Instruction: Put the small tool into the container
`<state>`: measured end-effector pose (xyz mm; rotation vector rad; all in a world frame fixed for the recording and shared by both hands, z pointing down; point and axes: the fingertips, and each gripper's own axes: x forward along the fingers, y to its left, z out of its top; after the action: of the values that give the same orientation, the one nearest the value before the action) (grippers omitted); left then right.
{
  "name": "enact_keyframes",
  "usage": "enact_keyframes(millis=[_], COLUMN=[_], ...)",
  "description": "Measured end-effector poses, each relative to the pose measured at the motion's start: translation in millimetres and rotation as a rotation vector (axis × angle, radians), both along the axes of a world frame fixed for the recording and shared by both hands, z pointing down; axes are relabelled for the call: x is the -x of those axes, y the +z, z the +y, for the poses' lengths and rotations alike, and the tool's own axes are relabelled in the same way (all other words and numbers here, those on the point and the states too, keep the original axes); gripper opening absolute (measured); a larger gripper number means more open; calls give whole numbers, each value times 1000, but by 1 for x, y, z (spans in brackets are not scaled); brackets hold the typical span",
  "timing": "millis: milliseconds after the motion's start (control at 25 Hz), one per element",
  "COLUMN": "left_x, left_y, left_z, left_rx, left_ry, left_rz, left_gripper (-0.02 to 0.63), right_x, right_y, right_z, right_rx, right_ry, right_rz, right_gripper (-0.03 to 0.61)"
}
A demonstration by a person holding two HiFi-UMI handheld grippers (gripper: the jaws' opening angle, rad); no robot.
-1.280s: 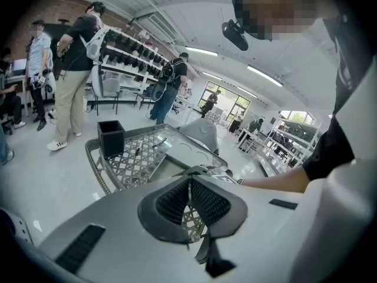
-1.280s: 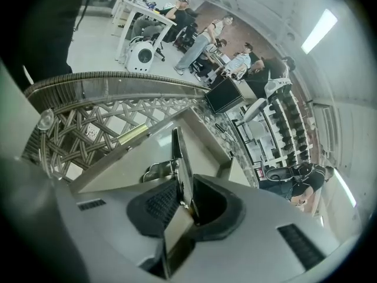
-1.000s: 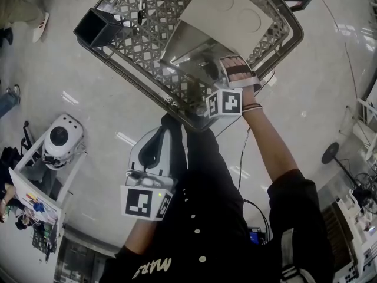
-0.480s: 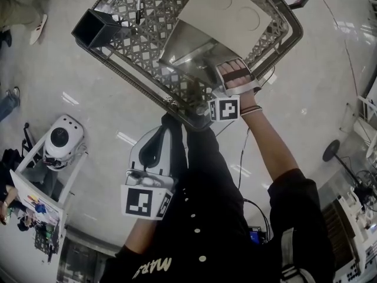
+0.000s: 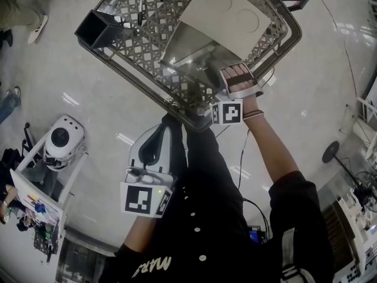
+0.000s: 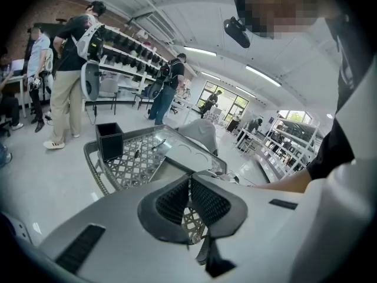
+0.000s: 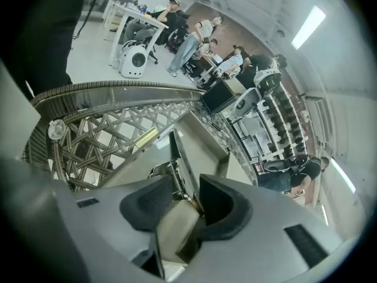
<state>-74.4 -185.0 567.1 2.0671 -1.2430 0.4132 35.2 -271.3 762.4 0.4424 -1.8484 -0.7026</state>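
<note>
My right gripper (image 5: 234,75) reaches over the near edge of an open beige box (image 5: 197,47) on a lattice table (image 5: 141,34). In the right gripper view a small dark tool (image 7: 177,158) with a spring and a thin blade stands between the jaws of my right gripper (image 7: 185,202), over the beige box (image 7: 203,140). The jaws are opening, and a gap shows between the left pad (image 7: 147,202) and the tool. My left gripper (image 5: 162,128) hangs low by my body, off the table. In its own view my left gripper (image 6: 189,181) is shut with nothing in it.
A black square holder (image 5: 97,28) stands at the table's left corner, with pens (image 5: 141,5) lying on the lattice. The box's lid (image 5: 232,10) with two round dents leans open behind it. A brass cylinder (image 7: 145,137) lies beside the box. People stand around the room.
My right gripper has drawn back a little toward me at the box's near edge. My left gripper has stayed where it was.
</note>
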Motion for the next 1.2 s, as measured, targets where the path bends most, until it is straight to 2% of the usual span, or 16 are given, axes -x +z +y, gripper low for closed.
enact_keyframes(millis=[200,320,520,600,1200], left_x=[1,1,2,1,-8], left_y=[-15,-27,-49,-61,-133], left_z=[-7,-12,-23,-27,-46], left_rx=[-34,-60,-115,-140,-324], left_ry=[7,13,27,35,93], left_rz=[2,-3,-7,-6,-3], left_gripper=[37,37,37,37,37], right_x=[-6,-11,-13,-11,2], right_y=[-8,-24,-78,-103,-282], right_z=[6,9,-1,-5,-5], right_rx=[38,57,33,34,129], right_ry=[-4,25,131,167,340], right_rz=[7,-33,-175,-234,-712], right_gripper=[153,147,35,14,14])
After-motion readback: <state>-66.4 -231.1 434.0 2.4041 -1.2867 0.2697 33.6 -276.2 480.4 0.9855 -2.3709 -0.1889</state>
